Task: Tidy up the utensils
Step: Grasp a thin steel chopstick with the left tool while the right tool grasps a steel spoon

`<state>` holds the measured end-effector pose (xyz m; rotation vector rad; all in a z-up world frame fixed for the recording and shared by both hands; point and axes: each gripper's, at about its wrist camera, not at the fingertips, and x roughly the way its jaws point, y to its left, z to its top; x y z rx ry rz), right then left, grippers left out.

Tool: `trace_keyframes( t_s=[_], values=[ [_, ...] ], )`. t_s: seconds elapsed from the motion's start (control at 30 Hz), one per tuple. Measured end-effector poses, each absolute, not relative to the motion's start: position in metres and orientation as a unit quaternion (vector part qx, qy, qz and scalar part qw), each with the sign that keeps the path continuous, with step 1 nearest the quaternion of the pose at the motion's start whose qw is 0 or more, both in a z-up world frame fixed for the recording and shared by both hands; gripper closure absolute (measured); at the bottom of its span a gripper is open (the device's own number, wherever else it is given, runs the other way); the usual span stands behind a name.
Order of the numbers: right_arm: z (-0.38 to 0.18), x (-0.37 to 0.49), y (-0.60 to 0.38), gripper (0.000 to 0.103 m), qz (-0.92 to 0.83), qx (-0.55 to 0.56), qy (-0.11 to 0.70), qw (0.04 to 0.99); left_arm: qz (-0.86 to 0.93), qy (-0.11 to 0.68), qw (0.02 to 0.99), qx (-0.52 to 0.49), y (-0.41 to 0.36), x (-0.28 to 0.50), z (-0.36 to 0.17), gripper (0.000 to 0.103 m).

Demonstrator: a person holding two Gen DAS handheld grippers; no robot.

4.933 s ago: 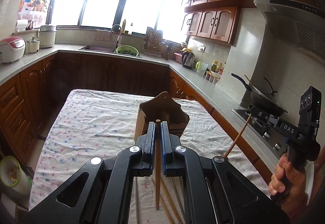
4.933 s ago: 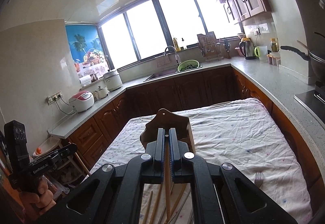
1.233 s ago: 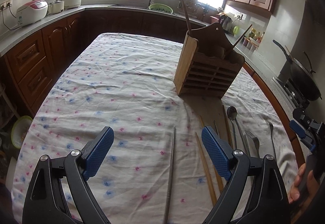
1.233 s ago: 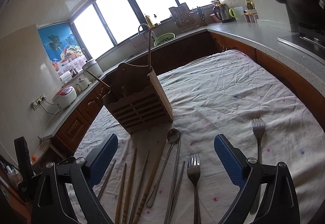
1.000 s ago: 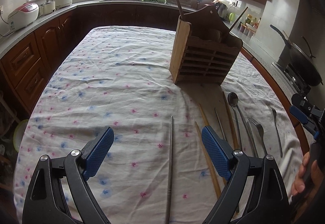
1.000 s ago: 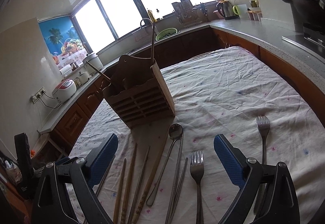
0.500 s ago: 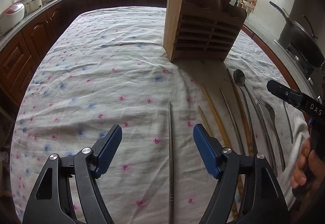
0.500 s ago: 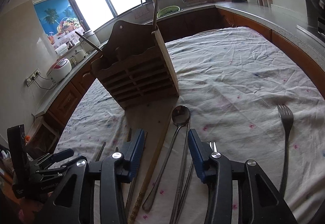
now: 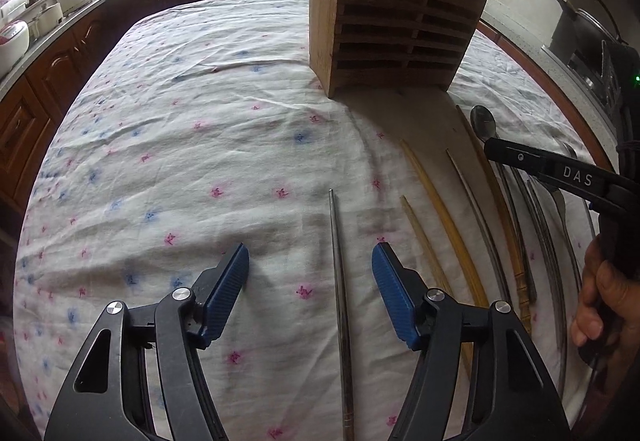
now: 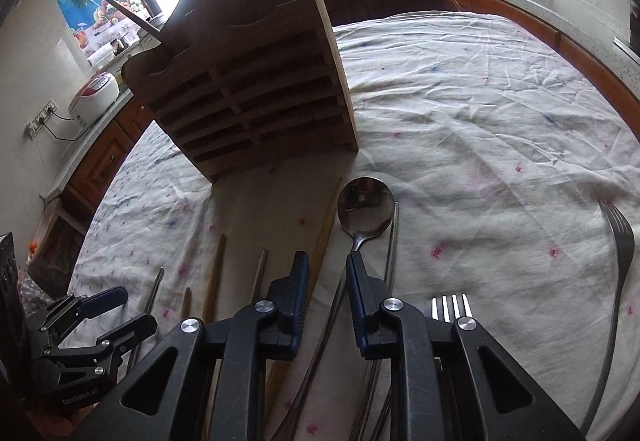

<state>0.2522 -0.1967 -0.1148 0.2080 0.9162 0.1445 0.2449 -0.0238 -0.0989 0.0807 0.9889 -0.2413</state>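
Blue-padded left hand-held gripper hangs spread over a metal chopstick; right hand-held gripper half-spread around a spoon handle.

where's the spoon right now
In the right wrist view, the spoon lies on the tablecloth just ahead of the right gripper, below the wooden utensil holder.

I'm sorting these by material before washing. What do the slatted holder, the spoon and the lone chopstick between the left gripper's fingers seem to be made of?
Holder: wood, by its brown grain and pale cut edge; matte, apparently unvarnished. Spoon: polished metal, probably stainless steel, since its bowl mirrors the room. Lone chopstick: grey with a dull sheen, likely metal too, unlike the tan wooden or bamboo chopsticks beside it.
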Motion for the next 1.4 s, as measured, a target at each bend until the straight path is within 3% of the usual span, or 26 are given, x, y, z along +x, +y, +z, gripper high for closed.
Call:
trace_keyframes(
  t_s=[0.27,0.37,0.43,0.57,0.67,0.77,0.87,0.97,1.13,1.2,1.33,1.4],
  values=[
    [-0.115,0.269,-0.195,0.088,0.061,0.070,0.452,0.887,-0.116,0.464,0.876,0.069,-0.033,0.249,-0.100,0.040],
    [-0.117,0.270,-0.186,0.088,0.055,0.036,0.453,0.889,-0.128,0.460,0.875,0.076,-0.037,0.247,-0.099,0.056],
    [-0.117,0.268,-0.182,0.089,0.051,0.012,0.449,0.892,-0.137,0.456,0.875,0.082,-0.040,0.245,-0.098,0.073],
    [-0.118,0.268,-0.186,0.095,0.055,0.021,0.446,0.893,-0.142,0.461,0.872,0.082,-0.040,0.245,-0.096,0.091],
    [-0.117,0.269,-0.195,0.095,0.063,0.056,0.451,0.889,-0.152,0.471,0.867,0.056,-0.031,0.247,-0.095,0.092],
    [-0.115,0.267,-0.204,0.079,0.063,0.079,0.447,0.889,-0.152,0.474,0.866,0.035,-0.020,0.243,-0.092,0.091],
    [-0.116,0.270,-0.204,0.077,0.058,0.073,0.445,0.891,-0.153,0.475,0.866,0.037,-0.015,0.237,-0.090,0.090],
    [-0.113,0.277,-0.203,0.076,0.054,0.073,0.444,0.891,-0.167,0.485,0.857,0.038,-0.017,0.238,-0.094,0.075],
    [-0.114,0.286,-0.205,0.060,0.045,0.077,0.443,0.892,-0.163,0.482,0.859,0.057,-0.032,0.248,-0.096,0.071],
    [-0.115,0.289,-0.206,0.060,0.046,0.078,0.441,0.893,-0.160,0.479,0.860,0.073,-0.038,0.253,-0.096,0.073],
    [-0.115,0.294,-0.202,0.063,0.046,0.064,0.438,0.896,-0.156,0.472,0.863,0.089,-0.042,0.260,-0.097,0.097],
    [-0.115,0.295,-0.202,0.083,0.048,0.064,0.436,0.896,-0.159,0.474,0.863,0.076,-0.037,0.262,-0.095,0.098]
  ],
)
